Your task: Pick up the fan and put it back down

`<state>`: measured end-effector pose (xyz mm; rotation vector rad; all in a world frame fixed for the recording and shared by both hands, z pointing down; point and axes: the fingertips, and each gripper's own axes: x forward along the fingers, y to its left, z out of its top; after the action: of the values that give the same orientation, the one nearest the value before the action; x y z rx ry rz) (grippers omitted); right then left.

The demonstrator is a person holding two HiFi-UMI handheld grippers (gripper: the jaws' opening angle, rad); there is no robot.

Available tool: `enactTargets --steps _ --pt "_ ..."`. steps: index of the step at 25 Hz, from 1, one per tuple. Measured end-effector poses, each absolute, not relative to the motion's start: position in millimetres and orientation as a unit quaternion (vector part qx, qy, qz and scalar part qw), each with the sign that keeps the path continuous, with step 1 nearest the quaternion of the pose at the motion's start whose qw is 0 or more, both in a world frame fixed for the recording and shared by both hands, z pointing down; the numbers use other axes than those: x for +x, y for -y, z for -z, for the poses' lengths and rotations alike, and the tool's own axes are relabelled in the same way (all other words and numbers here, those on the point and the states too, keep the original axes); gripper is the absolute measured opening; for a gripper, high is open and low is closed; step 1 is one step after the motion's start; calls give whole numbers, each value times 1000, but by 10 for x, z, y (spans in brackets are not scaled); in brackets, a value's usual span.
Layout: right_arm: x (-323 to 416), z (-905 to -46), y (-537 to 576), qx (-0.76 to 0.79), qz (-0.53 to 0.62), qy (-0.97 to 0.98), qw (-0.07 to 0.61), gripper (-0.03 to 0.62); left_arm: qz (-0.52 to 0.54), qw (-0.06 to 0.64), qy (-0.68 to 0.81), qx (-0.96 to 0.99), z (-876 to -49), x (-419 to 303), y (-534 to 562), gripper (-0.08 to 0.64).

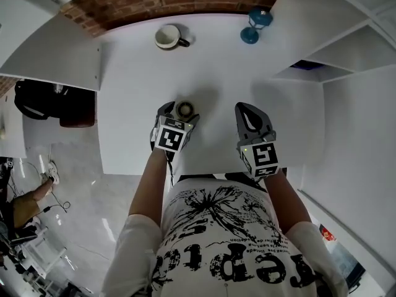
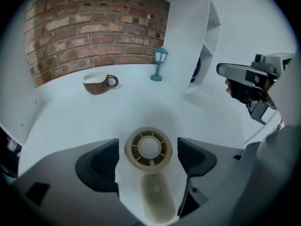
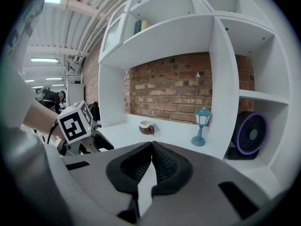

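A small cream hand fan lies on the white table, its round head facing up and its handle pointing back at me. My left gripper straddles the fan; in the left gripper view the pads stand on either side of the head with a thin gap each side, so it is open. To the right my right gripper hovers over bare table, its pads pressed together with nothing between them.
At the back of the table are a brown-and-white mug and a teal lantern figurine. A larger black and purple fan stands in the shelf cubby on the right. White shelving flanks the table on both sides, with a brick wall behind.
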<state>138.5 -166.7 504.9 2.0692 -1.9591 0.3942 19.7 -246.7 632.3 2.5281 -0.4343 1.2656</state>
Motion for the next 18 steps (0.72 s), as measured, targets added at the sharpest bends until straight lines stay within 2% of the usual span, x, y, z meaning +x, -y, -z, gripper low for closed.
enactTargets --steps 18 --pt "1399 -5082 1660 741 -157 640 132 15 -470 151 131 860 -6685 231 2477 374"
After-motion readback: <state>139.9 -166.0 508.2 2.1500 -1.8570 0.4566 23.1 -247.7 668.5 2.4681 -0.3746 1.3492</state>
